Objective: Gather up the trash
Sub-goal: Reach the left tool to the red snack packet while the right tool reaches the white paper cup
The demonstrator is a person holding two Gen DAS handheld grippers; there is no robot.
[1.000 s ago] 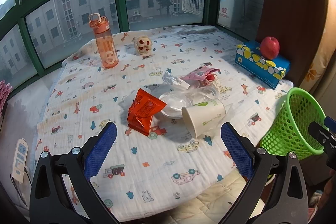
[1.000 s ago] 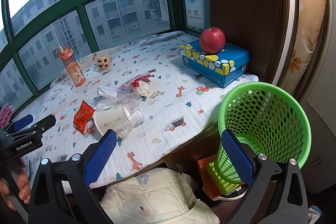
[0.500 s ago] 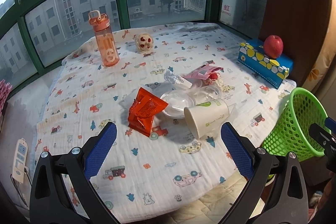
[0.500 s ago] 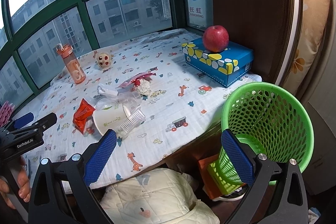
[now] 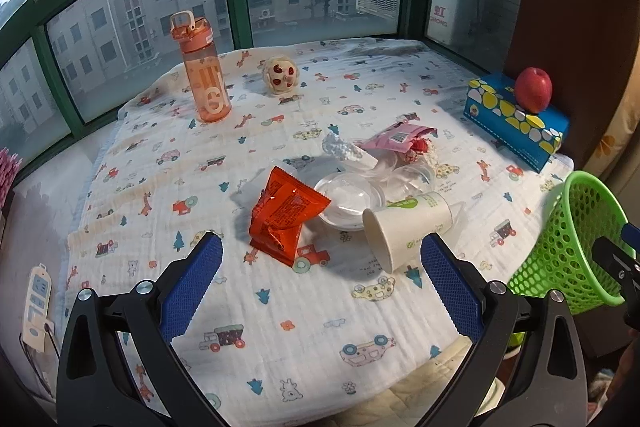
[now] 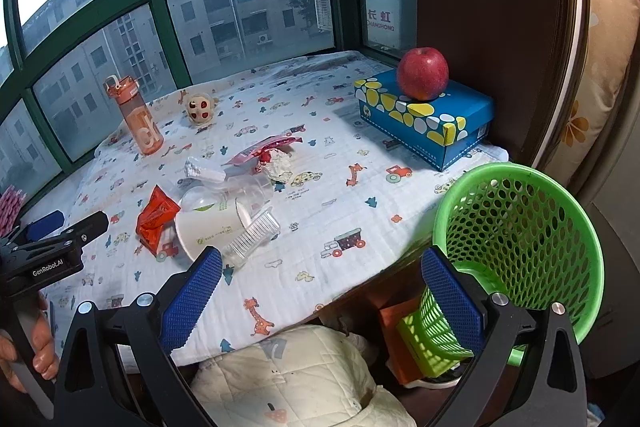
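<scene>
A pile of trash lies mid-table: an orange snack wrapper [image 5: 286, 215], a tipped paper cup [image 5: 408, 225], clear plastic lids [image 5: 348, 197], a pink wrapper [image 5: 394, 139] and crumpled white paper [image 5: 340, 147]. A green mesh basket [image 5: 568, 247] stands off the table's right edge. My left gripper [image 5: 320, 283] is open and empty, hovering short of the wrapper and cup. My right gripper [image 6: 320, 291] is open and empty near the table's front edge, left of the basket [image 6: 516, 243]. The cup [image 6: 208, 227] and wrapper [image 6: 156, 219] also show in the right wrist view.
An orange water bottle [image 5: 202, 71] and a small round toy [image 5: 280, 75] stand at the back. A blue box [image 5: 516, 119] with a red apple [image 5: 532, 89] sits at the right. A patterned cloth [image 5: 280, 327] covers the table. A padded cushion [image 6: 296, 383] lies below the front edge.
Both grippers have drifted slightly forward and up toward the table; the trash and basket have not moved. Both grippers stay open.
</scene>
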